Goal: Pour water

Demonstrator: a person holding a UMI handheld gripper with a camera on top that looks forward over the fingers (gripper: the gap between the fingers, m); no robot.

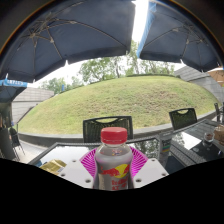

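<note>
Two dark chairs (pixel 106 127) face a grassy mound (pixel 120 100) beneath patio umbrellas (pixel 75 35).

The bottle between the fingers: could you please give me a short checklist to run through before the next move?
1. Bottle centred between the gripper fingers: ok.
2. Both pink pads pressing on the bottle: cannot tell; they sit close at each side.
3. Red cap off for pouring: not ok, it is on.
4. Bottle upright: ok.
5. Vessel to pour into in sight: not ok, none shows.
6. Table beside the bottle: cannot tell, a yellowish item lies there.
</note>
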